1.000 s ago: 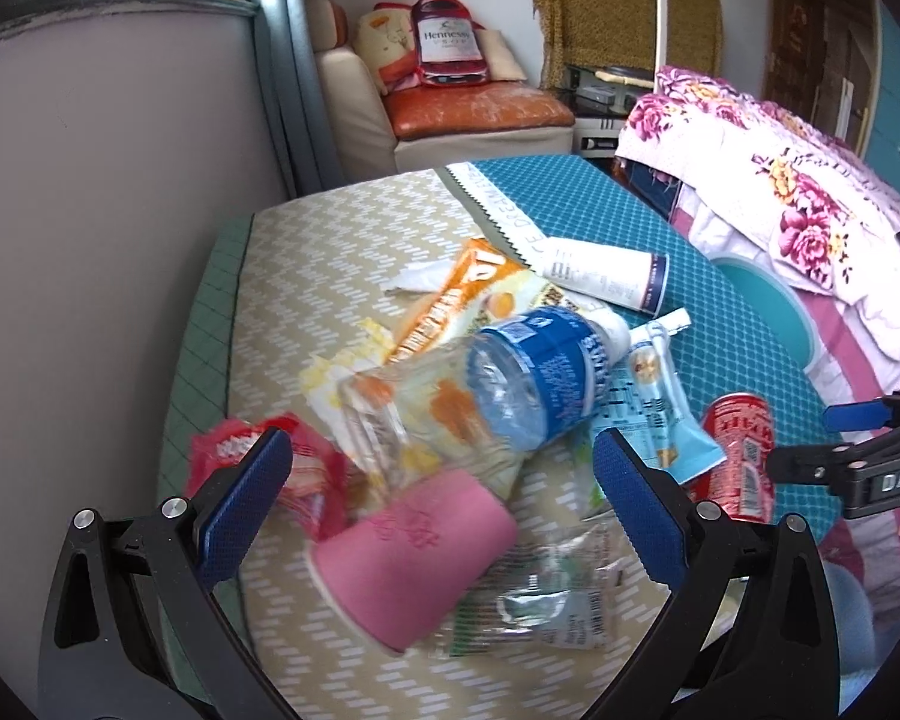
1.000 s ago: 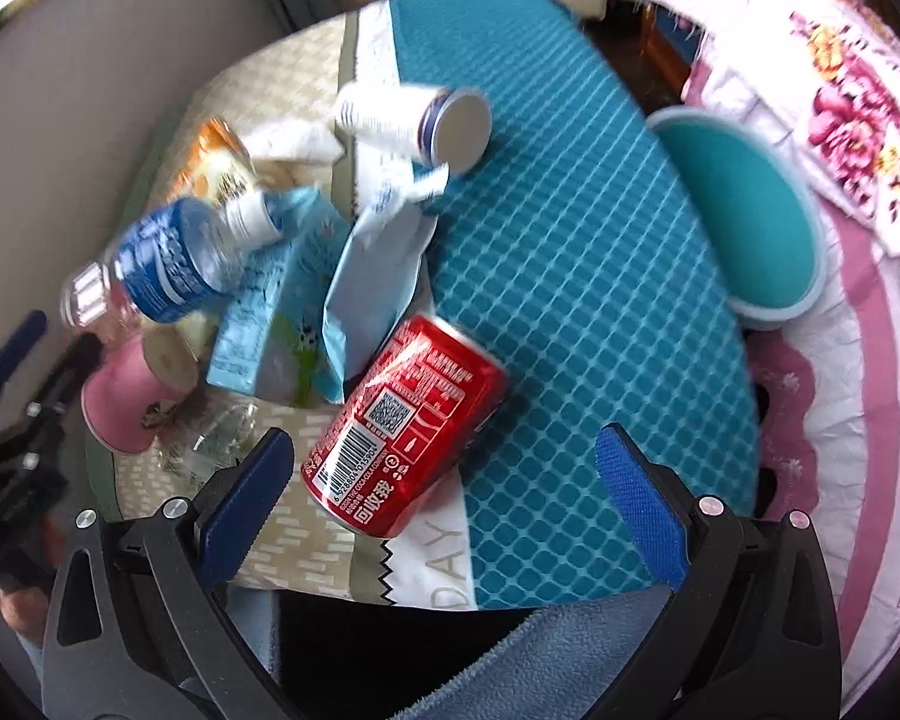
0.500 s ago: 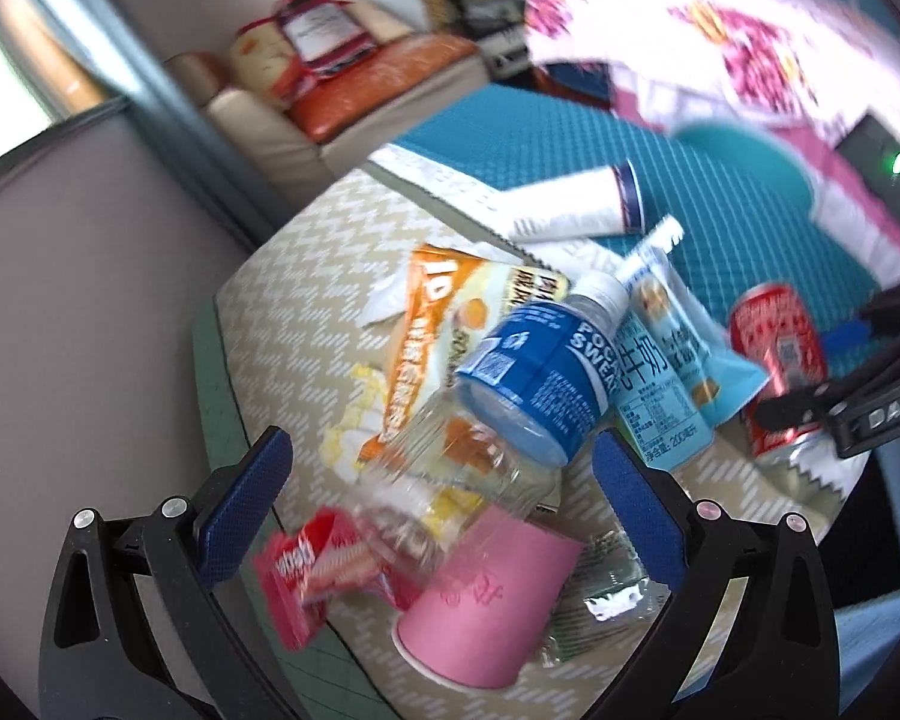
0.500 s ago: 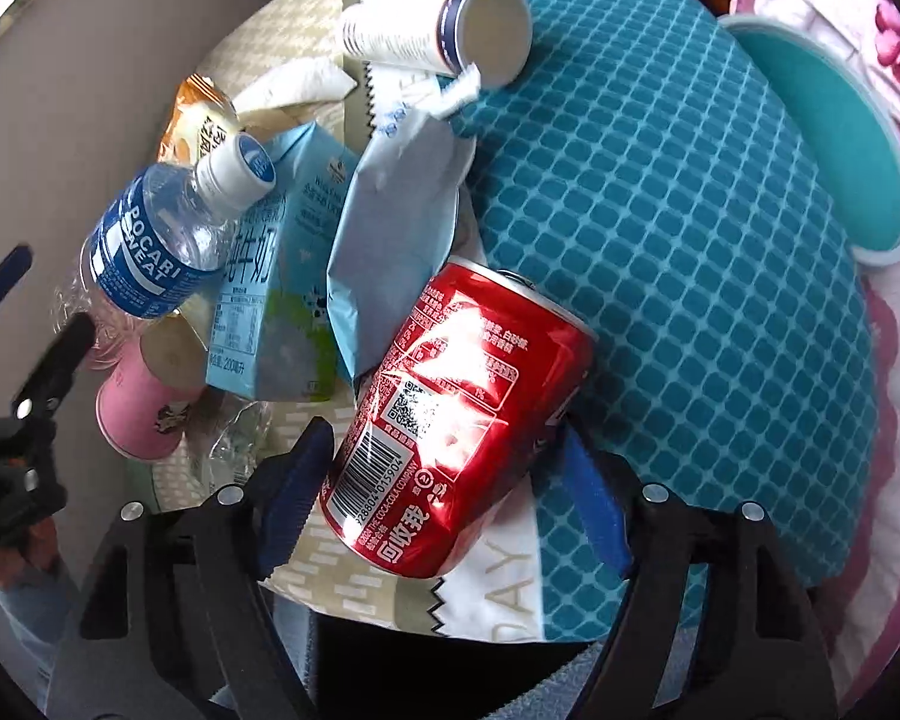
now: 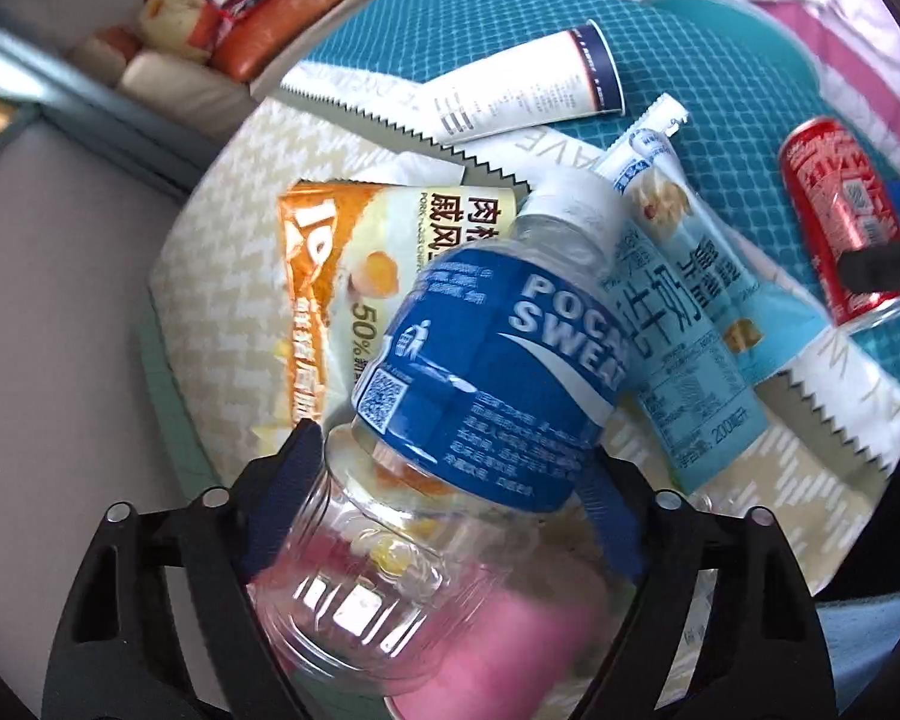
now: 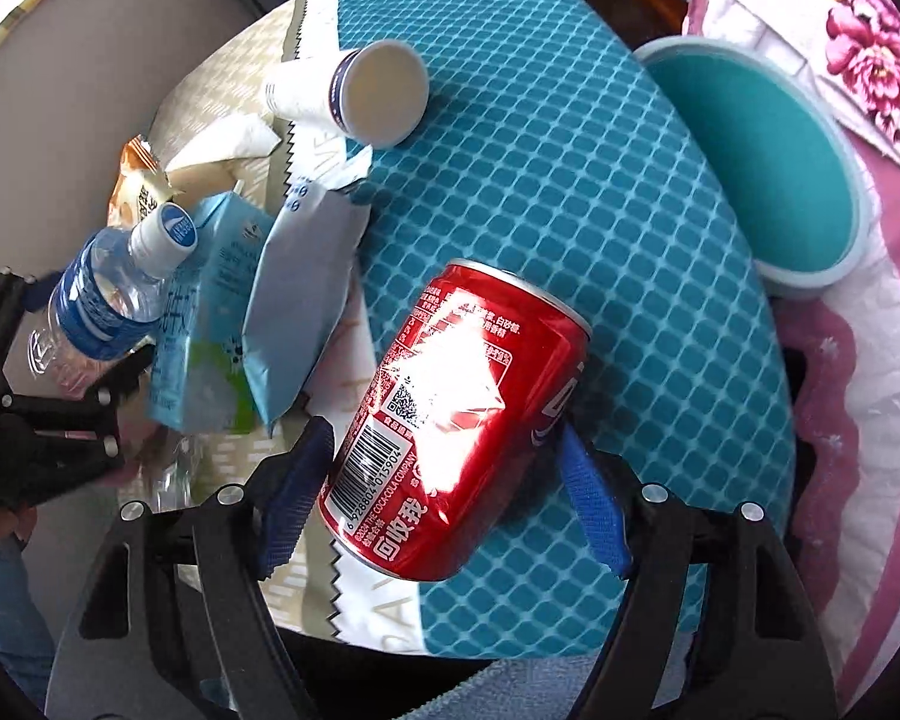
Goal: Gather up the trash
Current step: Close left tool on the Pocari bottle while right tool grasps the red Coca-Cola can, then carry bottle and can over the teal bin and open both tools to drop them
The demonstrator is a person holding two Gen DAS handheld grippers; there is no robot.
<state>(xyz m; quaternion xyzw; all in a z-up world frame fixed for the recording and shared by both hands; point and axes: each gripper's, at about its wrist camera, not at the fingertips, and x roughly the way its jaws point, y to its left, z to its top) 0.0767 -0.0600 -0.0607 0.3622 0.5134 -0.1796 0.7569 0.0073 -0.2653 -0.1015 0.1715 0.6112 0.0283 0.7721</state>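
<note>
Low in the left wrist view, the left gripper (image 5: 444, 504) is clamped on a clear plastic bottle (image 5: 486, 360) with a blue label, its white cap pointing toward the top of the frame. A pink cup (image 5: 510, 654) lies beneath it. At bottom centre of the right wrist view, the right gripper (image 6: 444, 492) is closed around a red soda can (image 6: 456, 420) above the teal patterned tablecloth (image 6: 570, 192). A white paper cup (image 6: 354, 96) lies on its side at upper left.
</note>
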